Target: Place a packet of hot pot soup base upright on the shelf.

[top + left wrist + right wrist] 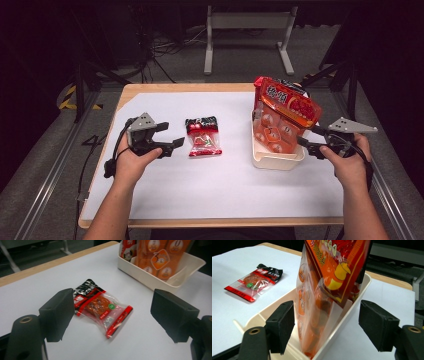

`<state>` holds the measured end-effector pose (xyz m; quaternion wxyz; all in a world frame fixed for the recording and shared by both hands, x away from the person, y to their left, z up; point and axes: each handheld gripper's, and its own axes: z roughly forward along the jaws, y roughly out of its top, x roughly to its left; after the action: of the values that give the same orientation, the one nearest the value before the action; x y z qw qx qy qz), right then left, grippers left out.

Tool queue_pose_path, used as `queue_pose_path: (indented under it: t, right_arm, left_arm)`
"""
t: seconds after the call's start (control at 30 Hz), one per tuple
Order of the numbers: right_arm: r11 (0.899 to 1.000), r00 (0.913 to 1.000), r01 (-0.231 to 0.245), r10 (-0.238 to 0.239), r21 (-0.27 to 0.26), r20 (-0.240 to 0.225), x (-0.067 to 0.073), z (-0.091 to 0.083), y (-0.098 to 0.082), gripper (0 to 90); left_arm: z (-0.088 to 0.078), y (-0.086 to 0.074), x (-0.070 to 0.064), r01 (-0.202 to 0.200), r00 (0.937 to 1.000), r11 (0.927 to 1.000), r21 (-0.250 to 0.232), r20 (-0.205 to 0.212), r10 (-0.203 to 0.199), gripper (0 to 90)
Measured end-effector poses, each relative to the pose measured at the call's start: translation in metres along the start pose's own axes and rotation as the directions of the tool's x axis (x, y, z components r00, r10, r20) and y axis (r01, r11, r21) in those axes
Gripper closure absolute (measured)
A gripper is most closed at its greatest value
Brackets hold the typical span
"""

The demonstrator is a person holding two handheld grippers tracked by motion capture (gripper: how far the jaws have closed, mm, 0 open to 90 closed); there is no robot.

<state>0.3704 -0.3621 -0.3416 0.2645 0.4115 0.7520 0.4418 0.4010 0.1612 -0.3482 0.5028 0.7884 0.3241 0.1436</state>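
While standing upright in one cream bin (272,161) at right of the white tabletop (220,185): one big orange snack bag (282,112). Lying flat mid-tabletop: one small red packet (203,136). Two tools, both spread apart and empty: left tool (172,136) beside the packet, right tool (306,140) flanking the bin's edge

high view: above near table (150,200) edge, looks fwd+down | L gripper view: low, close, faces snack packet (100,308) | R gripper view: close, at cream bin (352,312) | shared: packet, bin
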Motion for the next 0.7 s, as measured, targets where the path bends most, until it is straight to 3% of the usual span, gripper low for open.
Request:
queue_pose_path:
  t: [0.13, 0.37, 0.53, 0.7]
  right_arm:
    - [1.0, 0.9998, 0.016, -0.016, -0.001, -0.009, 0.004, -0.012, -0.001, 29.8]
    - [0.999, 0.9975, 0.038, -0.037, 0.01, -0.061, 0.017, -0.027, 0.003, 30.1]
    - [0.996, 0.99, 0.083, -0.079, 0.029, -0.117, 0.027, -0.031, 0.001, 30.0]
    - [0.995, 0.9863, 0.094, -0.09, 0.024, -0.138, 0.029, -0.031, 0.002, 29.8]
  left_arm:
    - [0.004, -0.001, 0.004, 0.003, 1.0, 1.0, -0.004, -0.004, -0.003, 20.2]
    - [0.014, -0.007, 0.011, 0.033, 0.9995, 0.998, 0.055, -0.004, -0.032, 19.7]
    - [0.02, -0.011, 0.014, 0.031, 0.9995, 0.9959, 0.085, 0.002, -0.031, 20.1]
    - [0.029, -0.013, 0.014, 0.04, 0.9992, 0.9942, 0.099, 0.003, -0.041, 20.4]
